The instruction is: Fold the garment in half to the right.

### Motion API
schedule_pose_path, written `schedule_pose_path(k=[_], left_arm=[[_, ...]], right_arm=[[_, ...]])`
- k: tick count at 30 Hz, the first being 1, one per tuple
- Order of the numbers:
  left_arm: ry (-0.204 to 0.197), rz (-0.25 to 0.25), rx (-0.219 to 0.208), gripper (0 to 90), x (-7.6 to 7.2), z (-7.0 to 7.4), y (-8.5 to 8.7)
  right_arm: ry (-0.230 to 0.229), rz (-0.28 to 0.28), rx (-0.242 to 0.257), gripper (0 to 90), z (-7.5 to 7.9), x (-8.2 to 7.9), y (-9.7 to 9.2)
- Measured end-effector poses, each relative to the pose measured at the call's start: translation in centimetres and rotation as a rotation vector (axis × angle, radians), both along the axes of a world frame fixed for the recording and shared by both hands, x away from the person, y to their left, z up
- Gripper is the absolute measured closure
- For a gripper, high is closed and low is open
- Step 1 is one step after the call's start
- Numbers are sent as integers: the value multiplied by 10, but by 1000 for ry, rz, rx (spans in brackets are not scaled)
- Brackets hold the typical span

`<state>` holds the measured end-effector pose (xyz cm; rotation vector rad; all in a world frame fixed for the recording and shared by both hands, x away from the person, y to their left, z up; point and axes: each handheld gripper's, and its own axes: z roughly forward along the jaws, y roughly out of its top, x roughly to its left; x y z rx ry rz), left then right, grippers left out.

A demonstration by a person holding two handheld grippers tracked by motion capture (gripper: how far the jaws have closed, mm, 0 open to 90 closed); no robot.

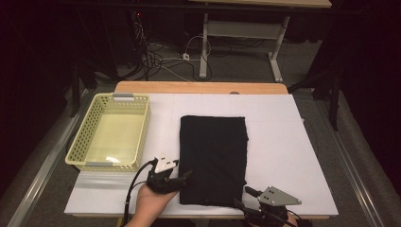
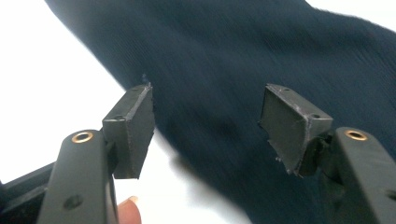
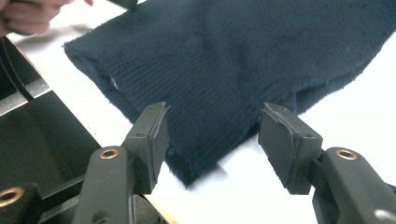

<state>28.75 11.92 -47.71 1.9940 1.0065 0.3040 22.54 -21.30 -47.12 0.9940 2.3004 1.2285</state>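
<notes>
Folded dark cloth point(image 1: 213, 160) lying flat on the white table point(image 1: 283, 156), to the right of a yellow basket point(image 1: 111, 131).
Left tongs point(image 1: 187, 175) stand parted at the cloth's near left edge, gripping nothing; right tongs point(image 1: 246, 196) stand parted over its near right corner, pads clear of the fabric.

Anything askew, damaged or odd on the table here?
Nothing stands out. The dark folded cloth lies flat and fairly square on the white mat; the yellow basket sits upright beside it.
</notes>
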Motion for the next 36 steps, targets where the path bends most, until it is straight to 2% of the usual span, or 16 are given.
schedule_pose_path(k=[2, 4, 6, 7, 11, 13, 14, 16, 18, 21, 27, 31, 36], left_arm=[[1, -15, 24, 317, -14, -3, 3], [18, -16, -8, 284, -27, -5, 5], [18, -24, -10, 230, -37, -6, 4], [20, -39, -10, 231, -40, -8, 4], [64, -75, 16, 249, -44, -13, -1], [109, -71, 8, 249, -41, -16, -1], [107, -68, 2, 249, -42, -18, -1], [95, -71, 20, 262, -42, -18, -2], [92, -82, 11, 303, -43, -19, -1], [88, -108, -6, 444, -46, -20, -2], [84, -125, -26, 653, -47, -21, -4], [53, -130, 13, 705, -48, -17, -6], [46, -120, 12, 706, -50, -17, 3]], right_arm=[[6, -3, 9, 435, -3, -2, -3], [15, -2, 9, 431, -7, -4, -4], [23, 12, -5, 431, -11, -5, -3], [22, 15, -16, 431, -13, -6, -3], [22, 14, -32, 432, -15, -6, -2], [15, 8, -18, 432, -12, -6, -5], [6, 2, -17, 432, -10, -6, -7], [-4, -9, -10, 423, -8, -5, -11], [-7, -16, 3, 402, -9, -4, -16], [-21, -23, 1, 357, -11, -1, -21], [-53, -47, 25, 279, -9, 6, -31], [-93, -65, 40, 199, -5, 9, -35], [-117, -88, 66, 150, -1, 18, -41]])
